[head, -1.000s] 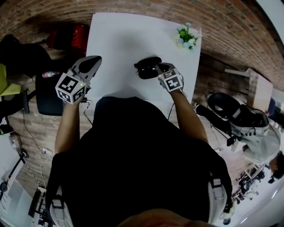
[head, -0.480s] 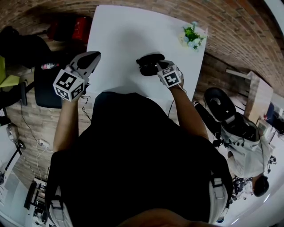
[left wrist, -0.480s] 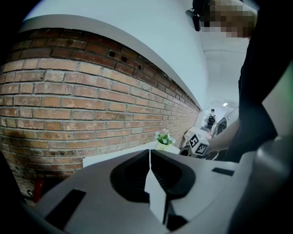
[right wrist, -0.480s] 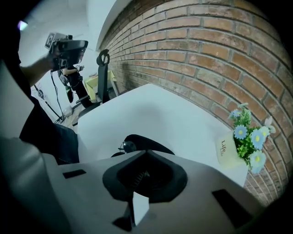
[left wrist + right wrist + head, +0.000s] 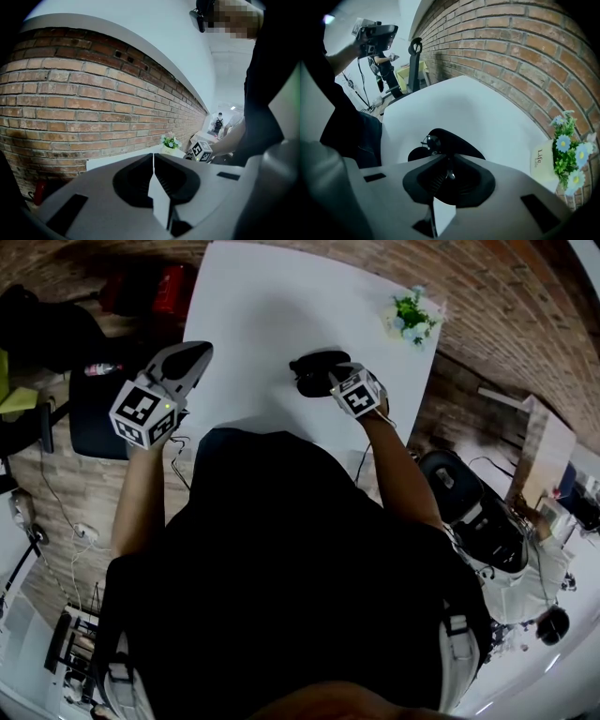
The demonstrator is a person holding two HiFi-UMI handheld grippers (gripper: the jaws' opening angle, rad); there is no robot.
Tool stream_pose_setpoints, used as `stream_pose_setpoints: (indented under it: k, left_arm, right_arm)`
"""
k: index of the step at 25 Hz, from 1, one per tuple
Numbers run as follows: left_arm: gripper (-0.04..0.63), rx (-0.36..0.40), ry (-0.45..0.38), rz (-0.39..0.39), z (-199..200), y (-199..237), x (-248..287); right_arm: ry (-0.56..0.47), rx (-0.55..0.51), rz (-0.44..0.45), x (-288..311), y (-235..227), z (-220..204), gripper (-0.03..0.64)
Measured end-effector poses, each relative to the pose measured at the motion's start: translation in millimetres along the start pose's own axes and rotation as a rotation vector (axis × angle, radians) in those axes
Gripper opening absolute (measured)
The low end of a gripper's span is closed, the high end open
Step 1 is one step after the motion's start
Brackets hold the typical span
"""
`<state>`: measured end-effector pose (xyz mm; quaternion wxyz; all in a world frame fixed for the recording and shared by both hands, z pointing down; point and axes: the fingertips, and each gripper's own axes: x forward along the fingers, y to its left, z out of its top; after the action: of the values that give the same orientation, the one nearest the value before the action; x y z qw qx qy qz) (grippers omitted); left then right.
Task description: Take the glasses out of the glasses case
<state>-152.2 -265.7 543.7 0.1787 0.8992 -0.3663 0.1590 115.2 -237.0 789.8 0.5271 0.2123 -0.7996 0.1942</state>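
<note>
My right gripper [image 5: 449, 161] is clenched, its 2 jaws pressed together on a thin shiny piece. I judge this piece to be 1 arm of the glasses [image 5: 432, 140], because a round part of the frame and a dark lens show just in front of the jaw tips. The glasses lie at the near edge of the black glasses case [image 5: 459, 143], touching it. The case sits on the white table [image 5: 454, 103], well apart from the small flower pot [image 5: 543, 161] at the corner by the brick wall. My left gripper [image 5: 153, 159] is also closed and grasps nothing. It hangs in the air at the table's left edge and looks toward the brick wall [image 5: 70, 108]. To do this step well, I think I should lift slowly and straight away from the case, and keep the grip firm but not hard, because such a thin arm can bend or slip. If the case starts to rise with the glasses, the left gripper could come over and press it down. Several things are hard to tell. In the head view the right gripper [image 5: 333, 381] covers the near part of the glasses case [image 5: 314, 367], so the glasses do not show there. In the right gripper view I cannot see whether the case has a lid, or how much of the frame is inside it. The second lens and the other arm are hidden by my own jaws.
</note>
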Motion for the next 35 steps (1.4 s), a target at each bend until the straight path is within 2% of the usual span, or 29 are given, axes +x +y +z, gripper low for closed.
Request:
stream_pose_setpoints:
  k: [9,14,20,27,35]
  left_arm:
    - [0.015,-0.018,0.007,0.015,-8,6,-4]
    - [0.016,-0.026,0.015,0.023,-12,10,-6]
    - [0.016,-0.039,0.016,0.040,-15,17,-9]
    - [0.017,-0.054,0.017,0.051,-21,22,-13]
    - [0.017,-0.070,0.022,0.053,-27,26,-13]
  right_arm:
    - [0.060,-0.080,0.045,16,14,-12,0.067]
    - [0.056,-0.137,0.055,29,17,-7,0.067]
    - [0.105,-0.199,0.067,39,19,-8,0.095]
    - [0.149,-0.311,0.071,48,22,-12,0.094]
    - [0.169,-0.384,0.084,56,26,-10,0.087]
